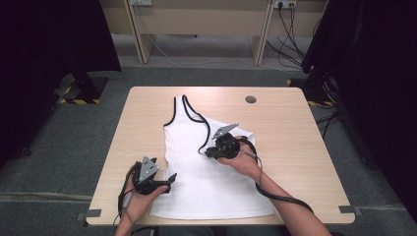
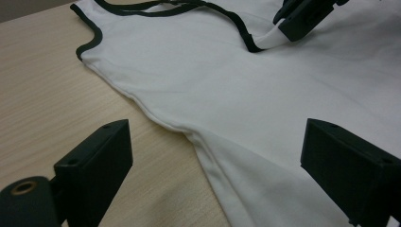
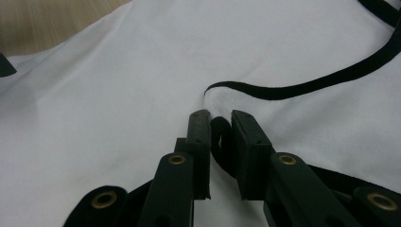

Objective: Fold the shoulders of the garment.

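From the high view, one white tank top [image 1: 206,172] with black trim is lying flat on the tabletop [image 1: 285,137], and there are two tools working it. The left hand-held gripper [image 1: 169,181] is sitting at the shirt's near left edge, and the right hand-held gripper [image 1: 207,151] is reaching into the middle by the black-edged armhole.

In the left gripper view, its two jaws are standing wide apart, with the side seam [image 2: 156,118] lying between them, nothing pinched.

In the right gripper view, its two jaws are nearly together, clamping a fold of the black trim [image 3: 221,142] between the pads
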The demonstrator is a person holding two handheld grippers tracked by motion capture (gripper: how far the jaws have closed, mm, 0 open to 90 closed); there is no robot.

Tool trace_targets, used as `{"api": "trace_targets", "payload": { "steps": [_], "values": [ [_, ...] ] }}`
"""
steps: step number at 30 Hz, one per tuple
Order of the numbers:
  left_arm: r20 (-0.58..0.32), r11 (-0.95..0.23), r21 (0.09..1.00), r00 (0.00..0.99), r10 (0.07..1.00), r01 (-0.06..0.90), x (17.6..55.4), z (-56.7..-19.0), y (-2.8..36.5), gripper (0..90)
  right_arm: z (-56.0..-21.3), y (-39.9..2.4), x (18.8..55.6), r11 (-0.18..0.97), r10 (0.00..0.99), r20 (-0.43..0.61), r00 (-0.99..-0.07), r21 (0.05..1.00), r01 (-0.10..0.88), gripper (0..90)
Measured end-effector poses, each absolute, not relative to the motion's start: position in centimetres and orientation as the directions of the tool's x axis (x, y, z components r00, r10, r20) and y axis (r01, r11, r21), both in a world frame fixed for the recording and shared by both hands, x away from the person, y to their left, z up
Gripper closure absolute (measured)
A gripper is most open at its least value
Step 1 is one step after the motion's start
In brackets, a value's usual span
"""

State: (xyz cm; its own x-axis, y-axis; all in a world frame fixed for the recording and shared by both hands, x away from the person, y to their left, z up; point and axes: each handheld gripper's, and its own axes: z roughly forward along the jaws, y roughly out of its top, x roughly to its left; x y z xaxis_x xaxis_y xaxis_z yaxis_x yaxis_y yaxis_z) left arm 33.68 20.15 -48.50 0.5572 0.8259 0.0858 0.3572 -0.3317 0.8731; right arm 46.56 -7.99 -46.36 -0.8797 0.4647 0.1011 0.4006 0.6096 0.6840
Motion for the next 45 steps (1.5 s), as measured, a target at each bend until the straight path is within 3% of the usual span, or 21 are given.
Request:
{"api": "trace_targets", "payload": {
  "steps": [9, 14, 19, 27, 45],
  "values": [
    [0.091, -0.335, 0.873, 0.558, 0.825, 0.353, 33.7, -48.5, 20.1, 8.8, -46.2, -8.4, 45.5, 0.617, 0.412, 0.146, -0.899, 0.681, 0.393, 65.8],
    [0.088, -0.334, 0.873, 0.557, 0.826, 0.356, 33.7, -48.5, 20.1, 8.8, -45.1, -9.1, 45.4, 0.565, 0.385, 0.203, -0.900, 0.719, 0.405, 60.4],
    [0.089, -0.335, 0.872, 0.558, 0.825, 0.356, 33.7, -48.5, 20.1, 8.7, -43.9, -9.7, 46.6, 0.512, 0.455, 0.206, -0.867, 0.736, 0.443, 57.9],
    [0.095, -0.340, 0.871, 0.557, 0.825, 0.354, 33.7, -48.5, 20.1, 8.7, -45.6, -9.3, 48.1, 0.539, 0.604, 0.100, -0.791, 0.679, 0.498, 56.0],
    [0.097, -0.342, 0.870, 0.557, 0.825, 0.355, 33.7, -48.5, 20.0, 8.8, -46.6, -8.0, 46.8, 0.606, 0.596, -0.004, -0.803, 0.658, 0.447, 54.7]
  ]
}}
